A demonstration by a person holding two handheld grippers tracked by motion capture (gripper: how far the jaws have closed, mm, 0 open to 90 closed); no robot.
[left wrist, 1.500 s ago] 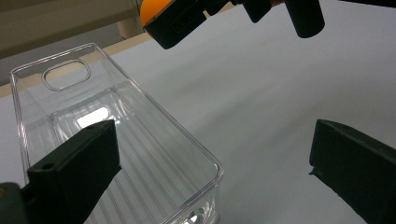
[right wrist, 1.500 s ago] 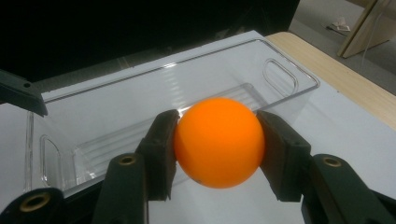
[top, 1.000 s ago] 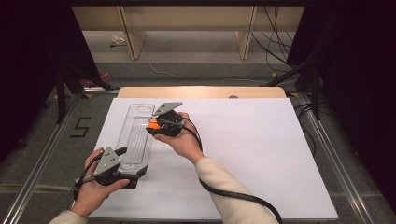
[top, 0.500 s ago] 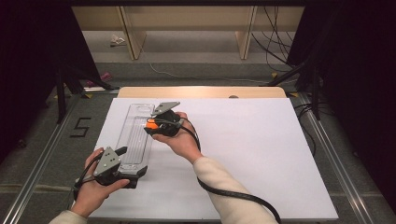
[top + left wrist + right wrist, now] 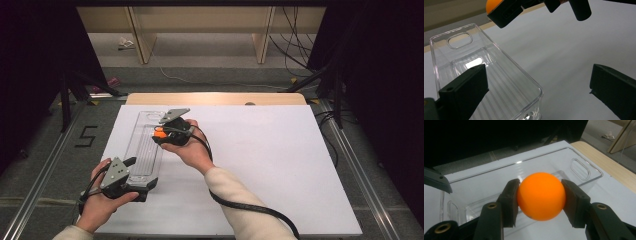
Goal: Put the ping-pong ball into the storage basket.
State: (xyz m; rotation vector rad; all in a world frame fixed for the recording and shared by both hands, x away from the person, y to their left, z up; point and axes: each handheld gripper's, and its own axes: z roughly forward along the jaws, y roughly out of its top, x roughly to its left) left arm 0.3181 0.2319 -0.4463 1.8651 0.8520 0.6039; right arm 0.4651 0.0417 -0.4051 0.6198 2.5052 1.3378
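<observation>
A long clear plastic tray (image 5: 146, 150) lies on the white tabletop (image 5: 270, 165), its length running away from me. My right gripper (image 5: 160, 134) hovers over the tray's middle, shut on an orange ball (image 5: 159, 133). In the right gripper view both pads press the orange ball (image 5: 540, 195) from the sides, with the tray (image 5: 529, 167) beneath it. My left gripper (image 5: 137, 175) sits at the tray's near end, jaws wide open. In the left gripper view one jaw hangs over the tray (image 5: 486, 65), the other stands off to the side over bare table, and the right gripper (image 5: 539, 6) shows above.
A wooden strip (image 5: 215, 98) runs along the table's far edge, with shelving legs and cables on the floor beyond. Metal rails (image 5: 45, 165) flank the table. The white surface stretches wide to the right of the tray.
</observation>
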